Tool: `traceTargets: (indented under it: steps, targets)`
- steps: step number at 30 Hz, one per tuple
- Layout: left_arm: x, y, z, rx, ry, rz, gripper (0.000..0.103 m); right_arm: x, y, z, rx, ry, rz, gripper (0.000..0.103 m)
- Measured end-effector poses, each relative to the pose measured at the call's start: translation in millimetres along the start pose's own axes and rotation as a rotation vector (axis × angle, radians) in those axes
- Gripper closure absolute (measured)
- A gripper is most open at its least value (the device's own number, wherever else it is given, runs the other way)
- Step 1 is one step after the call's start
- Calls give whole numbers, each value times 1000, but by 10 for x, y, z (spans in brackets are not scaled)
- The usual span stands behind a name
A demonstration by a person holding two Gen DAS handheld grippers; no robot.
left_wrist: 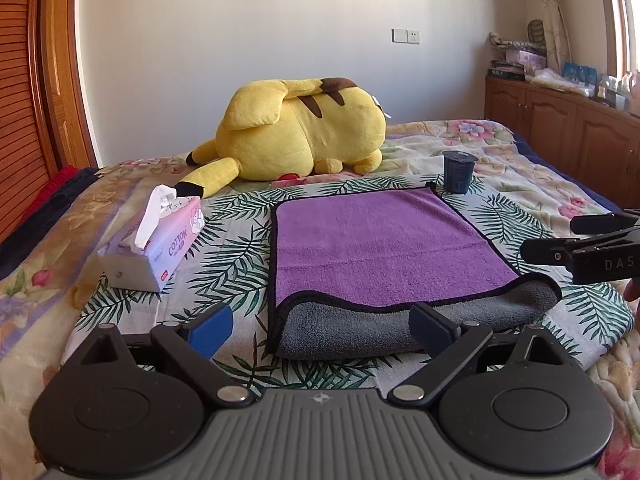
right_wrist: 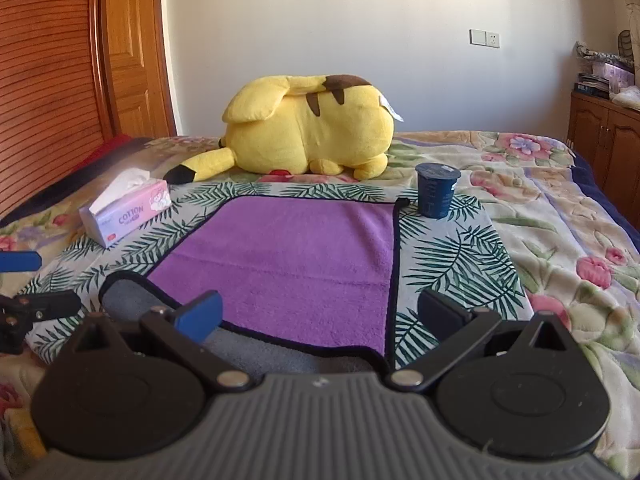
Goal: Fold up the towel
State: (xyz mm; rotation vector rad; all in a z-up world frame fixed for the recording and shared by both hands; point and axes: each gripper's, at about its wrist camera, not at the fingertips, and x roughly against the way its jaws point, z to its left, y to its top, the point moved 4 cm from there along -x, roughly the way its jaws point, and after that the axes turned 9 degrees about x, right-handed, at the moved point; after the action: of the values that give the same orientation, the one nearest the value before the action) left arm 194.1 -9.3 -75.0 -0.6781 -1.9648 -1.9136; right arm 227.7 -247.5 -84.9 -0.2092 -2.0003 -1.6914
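Both grippers (left_wrist: 322, 330) (right_wrist: 320, 316) gape wide, empty, over towel (left_wrist: 380, 240).

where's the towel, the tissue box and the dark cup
towel (left_wrist: 384, 236), left wrist view, middle of the purple top layer
tissue box (left_wrist: 160, 248), left wrist view, its printed side face
dark cup (right_wrist: 436, 192), right wrist view, front of its wall

The towel (left_wrist: 384, 236) is fuzzy purple cloth, grey pile beneath. The plush toy (left_wrist: 304, 136) looks velvety. The tissue pack (left_wrist: 160, 248) is glossy plastic.
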Motion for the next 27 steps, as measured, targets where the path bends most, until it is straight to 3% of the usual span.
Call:
traceTargets:
  steps: [17,21,27]
  targets:
    - [-474,4,86,-14,-28,56,36,-191,-54,-99,-30,55,54,1]
    - [-560,16,129,-7,-25,62,41,-228,-69,-131,-32,66,75,15]
    - [-660,45,209,23,-37,78,53,-308,-136,-173,-28,64,122,16]
